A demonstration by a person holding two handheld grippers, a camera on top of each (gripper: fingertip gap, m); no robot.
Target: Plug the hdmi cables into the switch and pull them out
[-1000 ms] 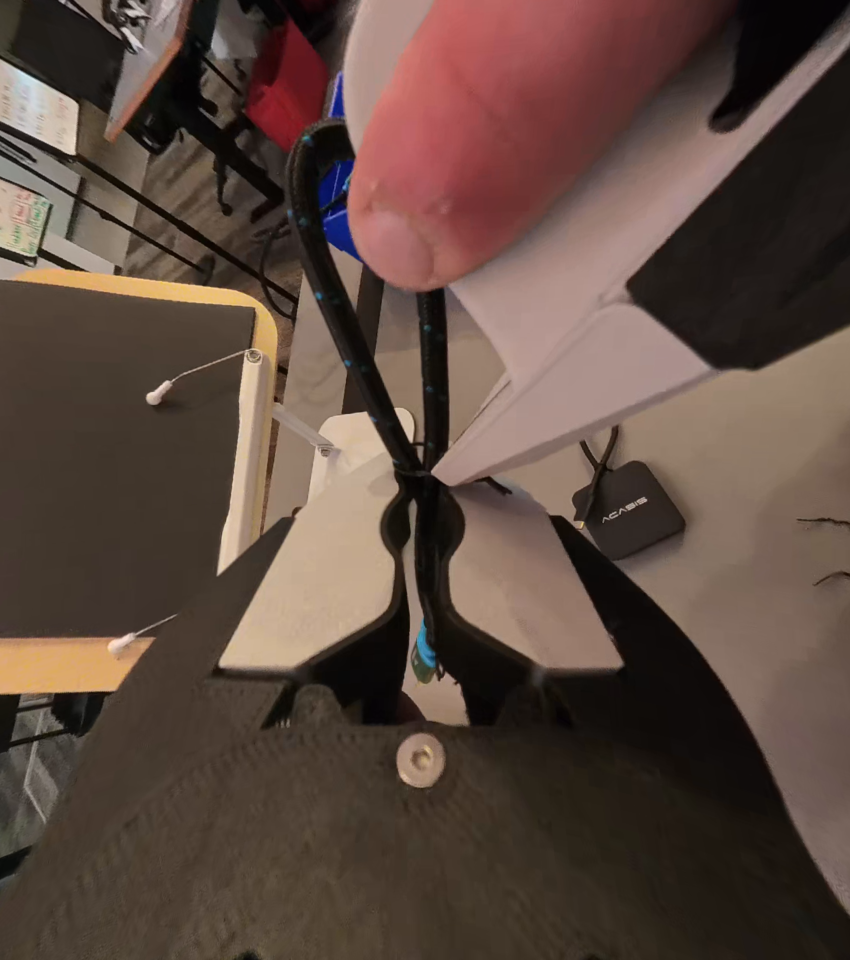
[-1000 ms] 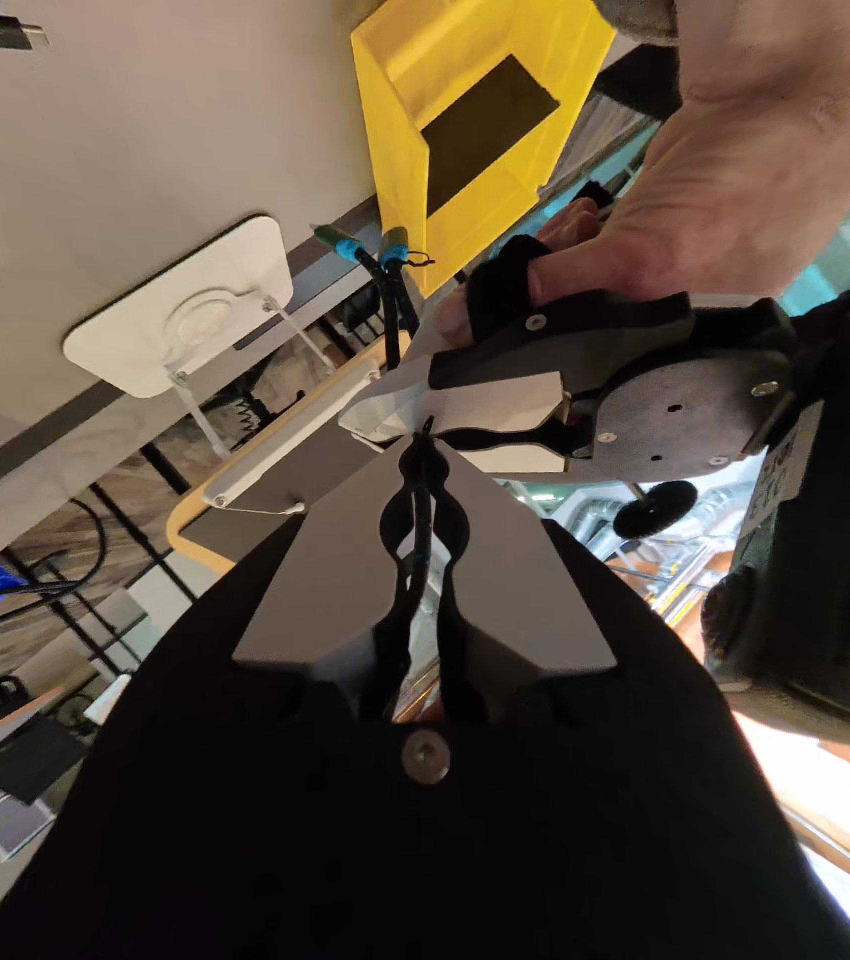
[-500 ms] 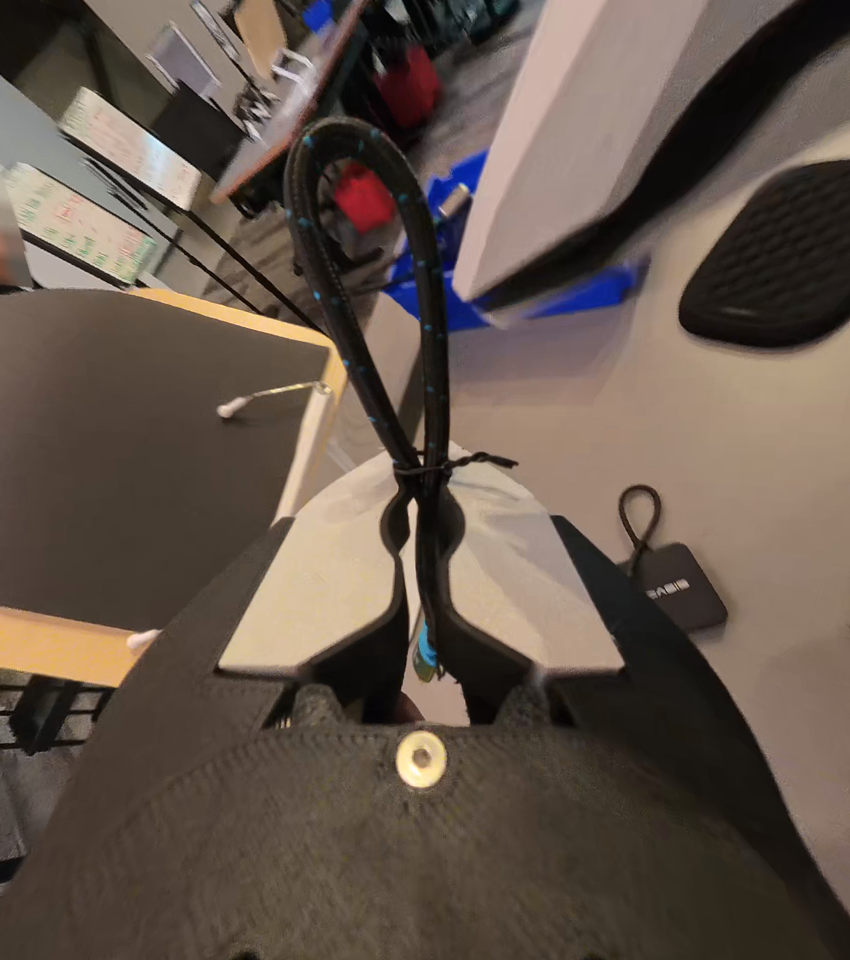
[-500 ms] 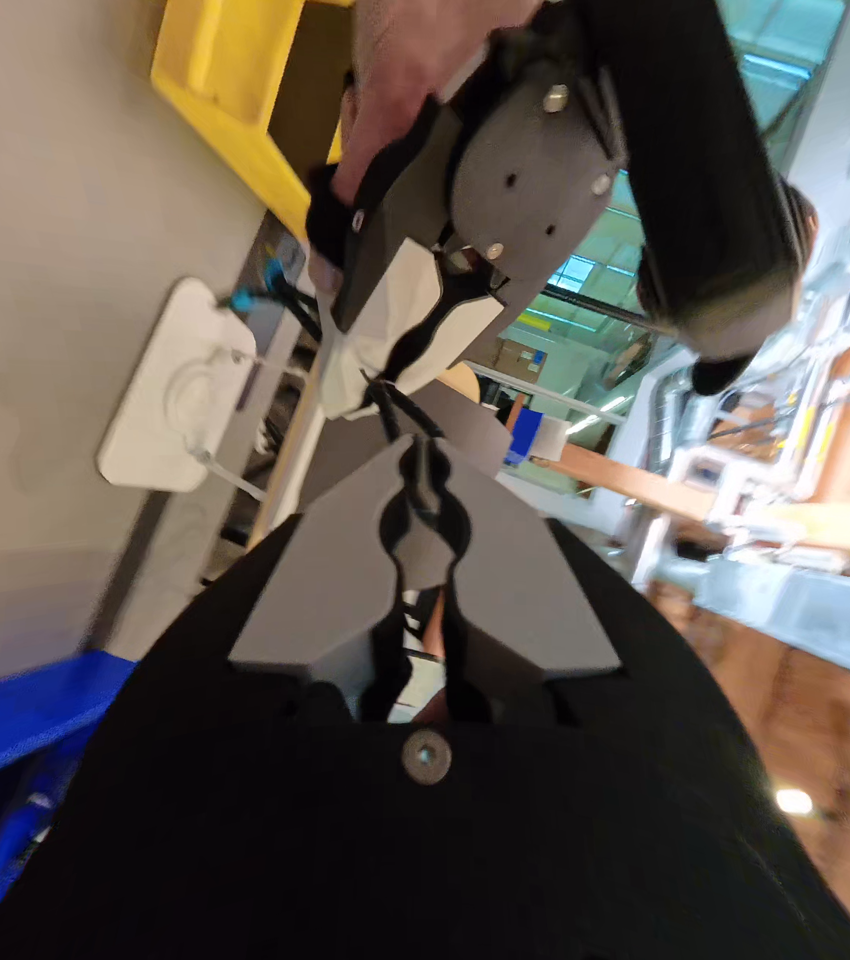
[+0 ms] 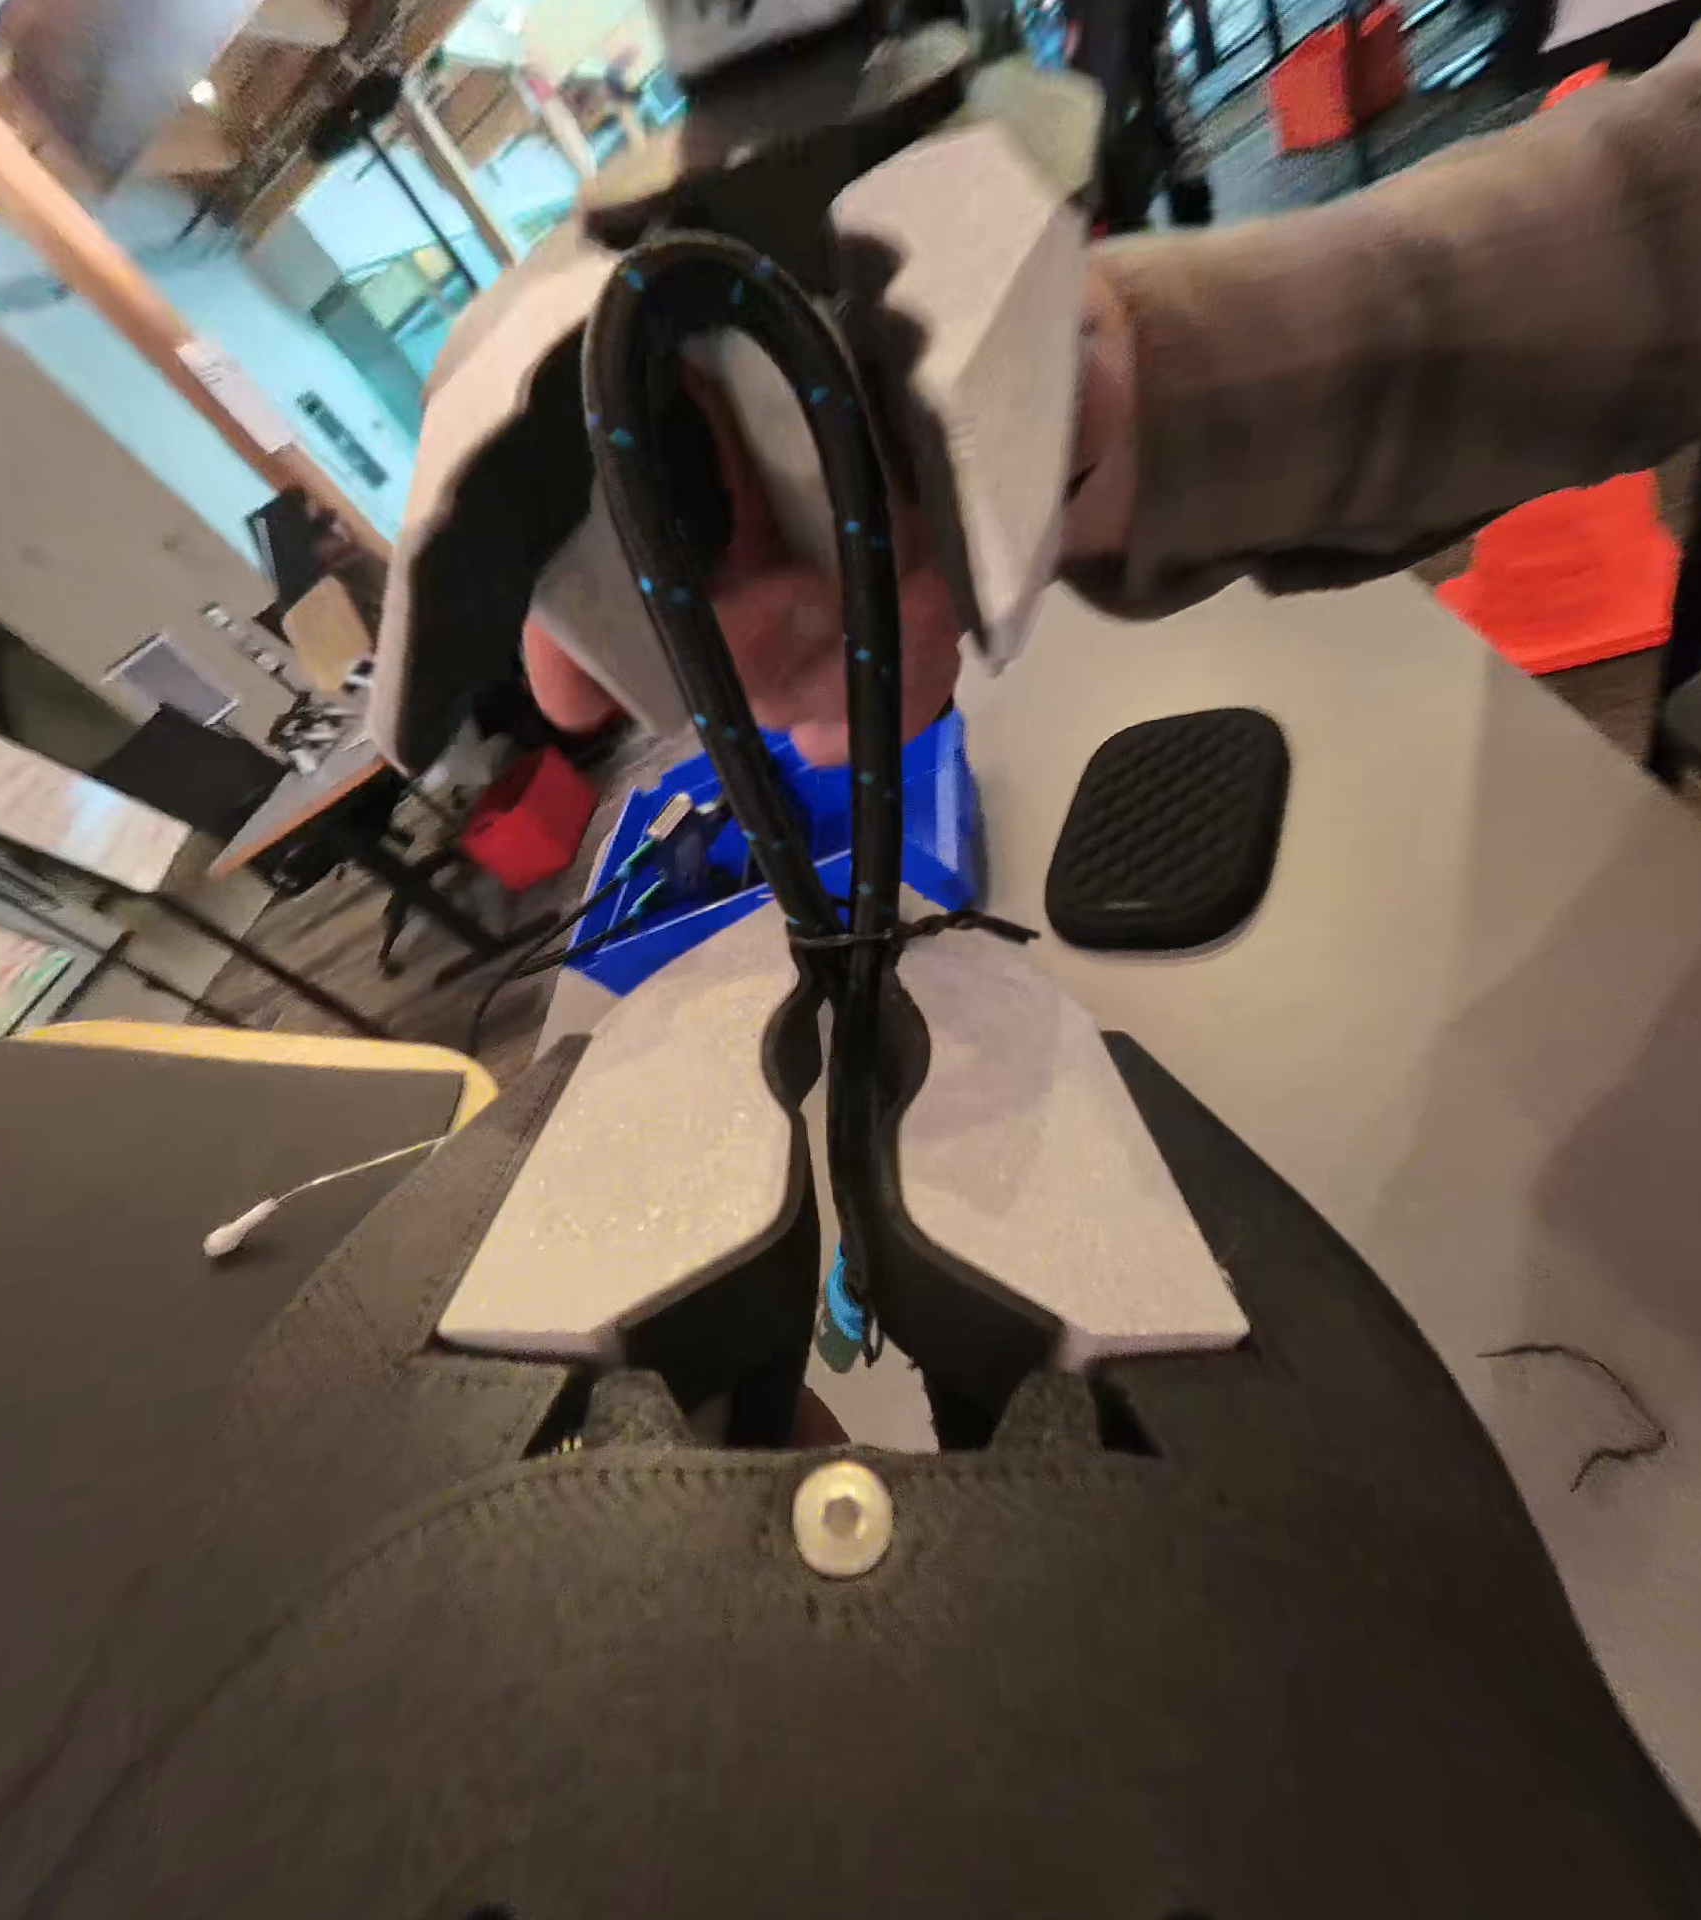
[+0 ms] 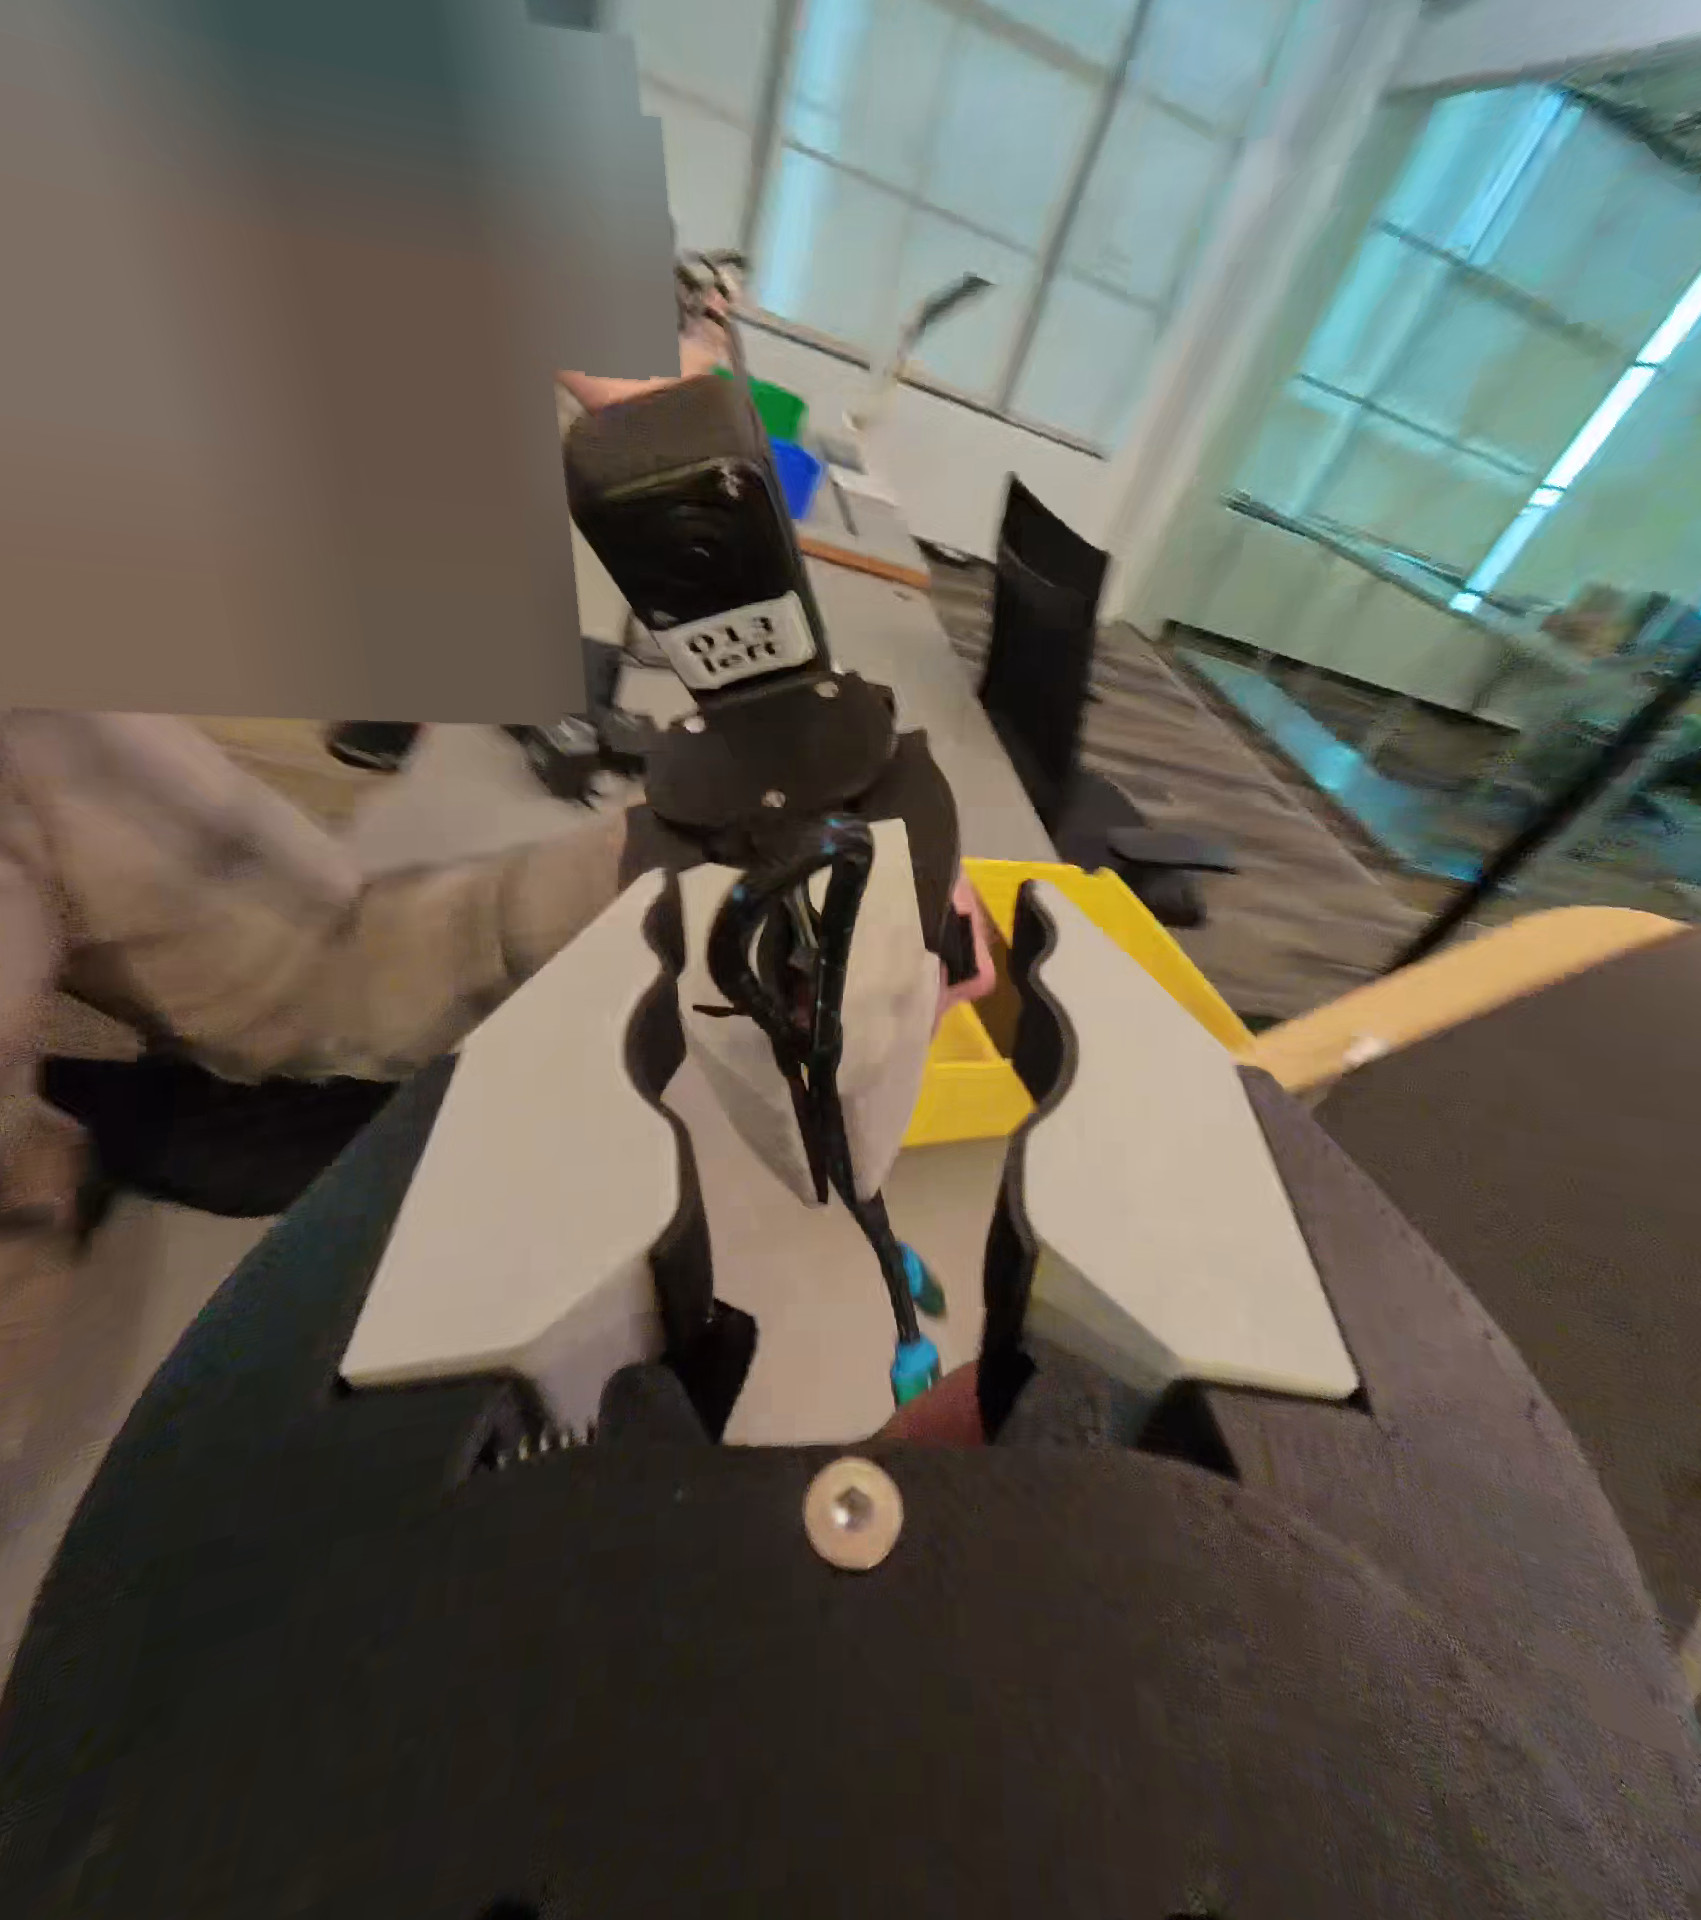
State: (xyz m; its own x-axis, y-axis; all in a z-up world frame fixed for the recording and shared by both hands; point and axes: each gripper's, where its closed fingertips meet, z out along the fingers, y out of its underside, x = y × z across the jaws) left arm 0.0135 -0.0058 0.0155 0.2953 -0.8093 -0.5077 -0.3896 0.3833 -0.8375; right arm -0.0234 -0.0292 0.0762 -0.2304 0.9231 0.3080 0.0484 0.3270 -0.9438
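Note:
My left gripper (image 5: 851, 987) is shut on a folded bundle of black braided HDMI cable (image 5: 737, 582) with blue flecks, tied with a thin twist tie. The cable's loop stands up out of the fingertips. My right gripper (image 6: 841, 899) is open and empty, its fingers wide apart. It faces the left gripper (image 6: 815, 1184), which points back at it with the cable (image 6: 830, 997) in its grip. Blue-ended plugs (image 6: 913, 1361) hang down between my right fingers without touching them. The right gripper also shows open behind the loop in the left wrist view (image 5: 732, 499). The switch is not in view.
A blue bin (image 5: 929, 831) holding other cables and a black ribbed pad (image 5: 1168, 826) sit on the grey table (image 5: 1448, 1039). A yellow bin (image 6: 1106, 997) lies behind the grippers. A black mat on a yellow-edged table (image 5: 98, 1195) is at left. A person's sleeve (image 6: 233, 956) reaches in.
My right gripper has let go of the cable and opened wide. Both grippers have tilted up from the table and now face each other. The left still holds the bundle.

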